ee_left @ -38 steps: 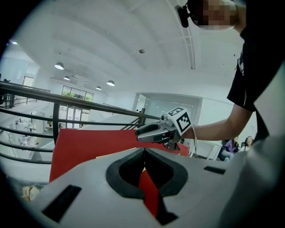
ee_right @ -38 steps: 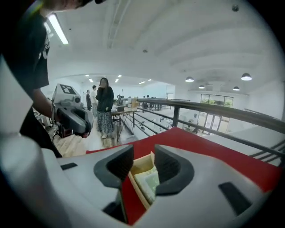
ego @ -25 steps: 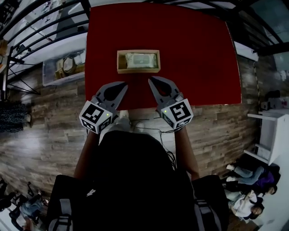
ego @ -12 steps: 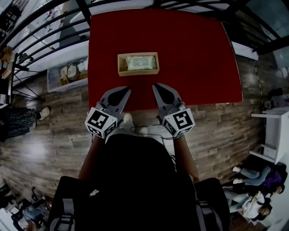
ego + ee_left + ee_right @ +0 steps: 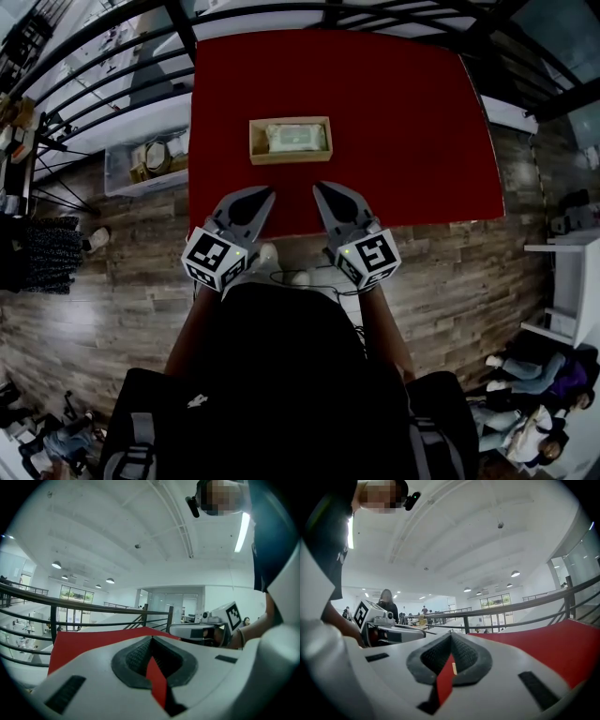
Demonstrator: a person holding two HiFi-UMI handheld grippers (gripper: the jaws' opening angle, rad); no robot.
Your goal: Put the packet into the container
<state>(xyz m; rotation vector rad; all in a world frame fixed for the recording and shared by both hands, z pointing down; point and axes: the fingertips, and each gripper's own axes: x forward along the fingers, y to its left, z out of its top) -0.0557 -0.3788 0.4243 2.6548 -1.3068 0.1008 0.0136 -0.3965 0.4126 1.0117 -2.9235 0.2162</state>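
A pale green packet [image 5: 294, 137] lies flat inside a shallow tan container [image 5: 290, 140] on the red table [image 5: 412, 122], left of the table's middle. My left gripper [image 5: 264, 194] and right gripper [image 5: 319, 188] hover side by side over the near table edge, short of the container, tips pointing toward it. Both are shut with nothing between the jaws. In the left gripper view [image 5: 149, 639] and the right gripper view [image 5: 451, 637] the jaw tips meet, and only red tabletop shows through the slit. Neither gripper view shows the packet or the container.
A black railing [image 5: 112, 75] runs along the table's left and far sides. A clear bin of items [image 5: 150, 157] sits on the wooden floor left of the table. Cables [image 5: 300, 274] lie by the person's feet. People sit at the lower right [image 5: 525, 375].
Both grippers have drawn slightly back toward the near table edge and stayed shut. The head view has shifted, so the table and container sit a little lower in the picture.
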